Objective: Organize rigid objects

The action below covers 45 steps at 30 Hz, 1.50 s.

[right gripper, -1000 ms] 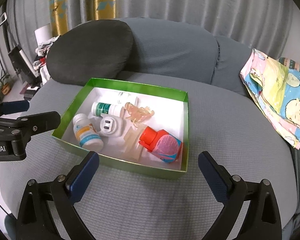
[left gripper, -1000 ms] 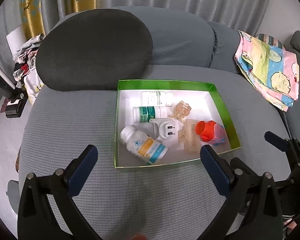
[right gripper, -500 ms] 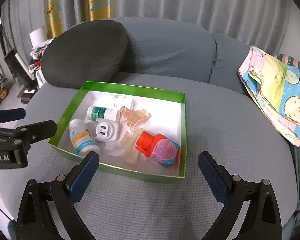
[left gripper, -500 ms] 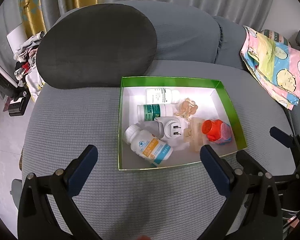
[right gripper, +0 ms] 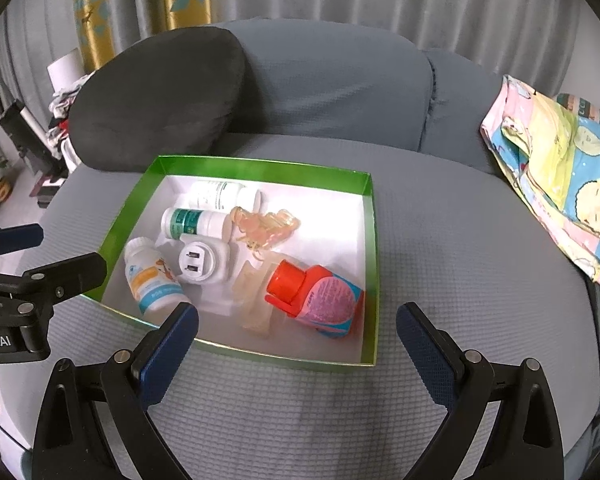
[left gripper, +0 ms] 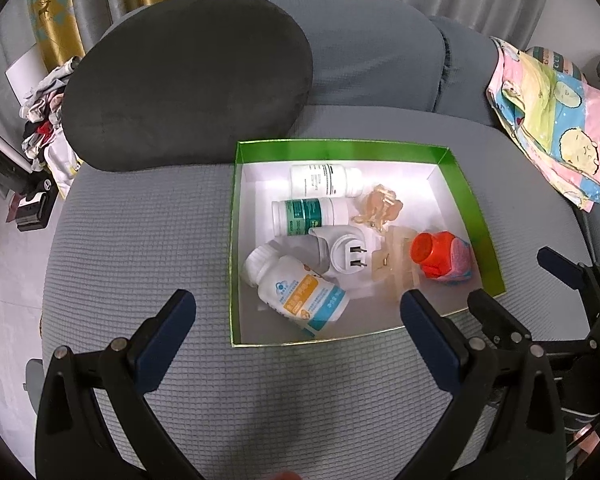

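A green box [left gripper: 476,216] [right gripper: 374,240] with a white floor sits on the grey sofa seat. In it lie three white pill bottles [left gripper: 300,296] [right gripper: 152,276], a white plug adapter [left gripper: 346,254] [right gripper: 200,262], translucent hair clips [left gripper: 380,208] [right gripper: 266,222] and a red-capped bottle [left gripper: 442,256] [right gripper: 316,294]. My left gripper [left gripper: 296,312] is open and empty, above the seat in front of the box. My right gripper [right gripper: 296,326] is open and empty over the box's near edge; it also shows in the left wrist view [left gripper: 560,272].
A dark round cushion [left gripper: 188,80] [right gripper: 156,96] leans on the sofa back behind the box. A colourful cartoon cloth [left gripper: 556,120] [right gripper: 560,172] lies at the right. Clutter and floor lie past the sofa's left edge [left gripper: 40,128].
Both grippers have drawn back and risen a little, so the box sits lower and farther in both views. Nothing in the box has moved. Both grippers stay open.
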Each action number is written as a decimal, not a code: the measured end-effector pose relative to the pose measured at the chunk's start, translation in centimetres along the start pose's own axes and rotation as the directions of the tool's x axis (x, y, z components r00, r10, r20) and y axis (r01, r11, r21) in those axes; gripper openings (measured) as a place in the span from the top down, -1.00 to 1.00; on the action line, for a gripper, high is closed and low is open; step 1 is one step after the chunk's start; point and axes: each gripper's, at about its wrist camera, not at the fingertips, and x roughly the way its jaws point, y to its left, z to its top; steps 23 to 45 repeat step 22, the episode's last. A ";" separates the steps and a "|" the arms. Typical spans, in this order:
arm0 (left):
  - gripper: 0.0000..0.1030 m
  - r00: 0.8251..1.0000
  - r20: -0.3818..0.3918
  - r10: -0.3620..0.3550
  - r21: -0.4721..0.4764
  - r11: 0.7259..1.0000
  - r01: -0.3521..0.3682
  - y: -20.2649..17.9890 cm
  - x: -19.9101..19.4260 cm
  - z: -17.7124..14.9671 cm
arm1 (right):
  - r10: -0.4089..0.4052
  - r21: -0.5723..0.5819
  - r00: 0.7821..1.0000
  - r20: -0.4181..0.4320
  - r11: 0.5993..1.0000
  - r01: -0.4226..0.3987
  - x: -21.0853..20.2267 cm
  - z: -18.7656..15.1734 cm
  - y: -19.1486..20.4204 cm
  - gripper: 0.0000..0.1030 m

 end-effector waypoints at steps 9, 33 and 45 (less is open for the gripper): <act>-0.98 1.000 -0.029 0.002 0.000 1.000 -0.002 0.0 1.1 0.0 | 0.000 0.007 1.000 -0.016 1.000 0.000 0.9 -0.1 -0.4 -0.93; -0.98 0.999 -0.036 -0.007 -0.017 1.000 0.006 0.5 1.6 0.2 | 0.007 0.013 1.000 -0.025 1.000 -0.006 1.5 -0.1 -0.4 -0.93; -0.98 0.999 -0.036 -0.007 -0.017 1.000 0.006 0.5 1.6 0.2 | 0.007 0.013 1.000 -0.025 1.000 -0.006 1.5 -0.1 -0.4 -0.93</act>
